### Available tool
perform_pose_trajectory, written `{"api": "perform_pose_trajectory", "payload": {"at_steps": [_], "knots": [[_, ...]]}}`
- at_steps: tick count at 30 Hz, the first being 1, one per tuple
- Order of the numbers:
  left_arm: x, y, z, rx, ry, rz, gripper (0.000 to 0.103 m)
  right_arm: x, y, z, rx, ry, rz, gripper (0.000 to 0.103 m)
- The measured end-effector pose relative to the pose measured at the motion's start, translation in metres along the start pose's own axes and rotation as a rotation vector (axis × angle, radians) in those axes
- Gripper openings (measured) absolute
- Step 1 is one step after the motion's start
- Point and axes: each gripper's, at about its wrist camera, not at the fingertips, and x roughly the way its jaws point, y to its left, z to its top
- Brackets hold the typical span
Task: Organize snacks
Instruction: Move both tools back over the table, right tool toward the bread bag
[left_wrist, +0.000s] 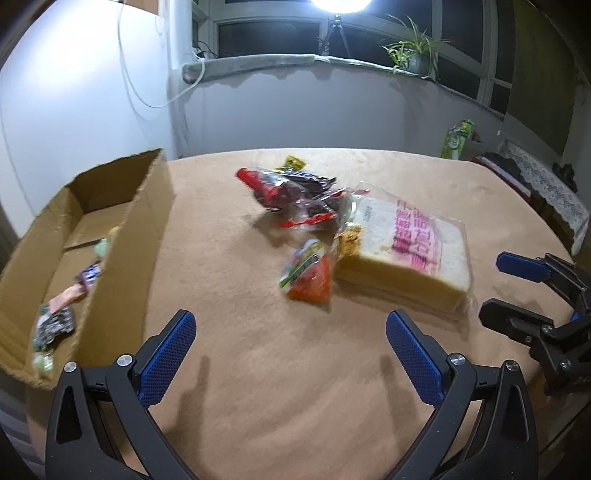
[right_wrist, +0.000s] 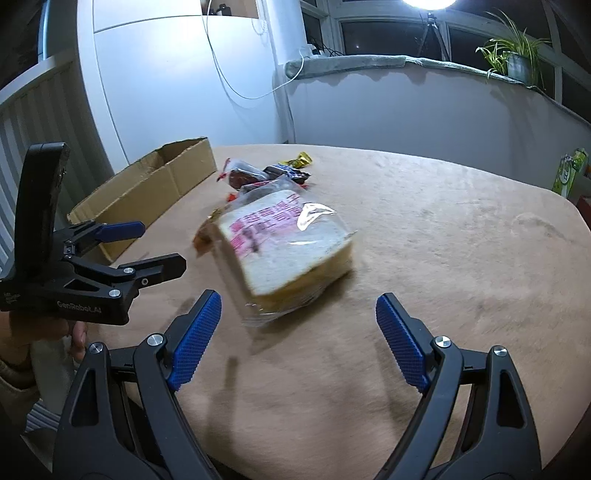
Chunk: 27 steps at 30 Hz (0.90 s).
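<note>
A bagged loaf of sliced bread with pink print lies on the tan table. Left of it sits an orange and green triangular snack pack. Behind them is a heap of red and dark wrappers and a yellow wrapper. An open cardboard box at the left holds several small snacks. My left gripper is open and empty, short of the triangular pack. My right gripper is open and empty, just before the bread.
A green carton stands beyond the table's far right edge. A potted plant sits on the window ledge. Lace-covered furniture is at the right. A hand holds the left gripper.
</note>
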Motion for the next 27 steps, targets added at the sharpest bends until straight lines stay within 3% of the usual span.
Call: {"api": "perform_pose_trajectory", "payload": {"at_steps": [9, 16, 20, 27], "knots": [[0.015, 0.002, 0.014, -0.011, -0.004, 0.021, 0.102, 0.014, 0.001, 0.000, -0.026, 0.034, 0.009, 0.088], [0.015, 0.016, 0.020, -0.019, -0.029, 0.036, 0.078, 0.009, -0.006, 0.004, 0.006, 0.021, 0.009, 0.088], [0.012, 0.018, 0.018, -0.020, -0.033, 0.026, 0.075, -0.003, 0.008, 0.008, -0.018, -0.017, 0.071, 0.088], [0.018, 0.018, 0.019, -0.013, -0.028, 0.020, 0.075, 0.017, 0.024, 0.016, -0.145, 0.013, -0.050, 0.088]]}}
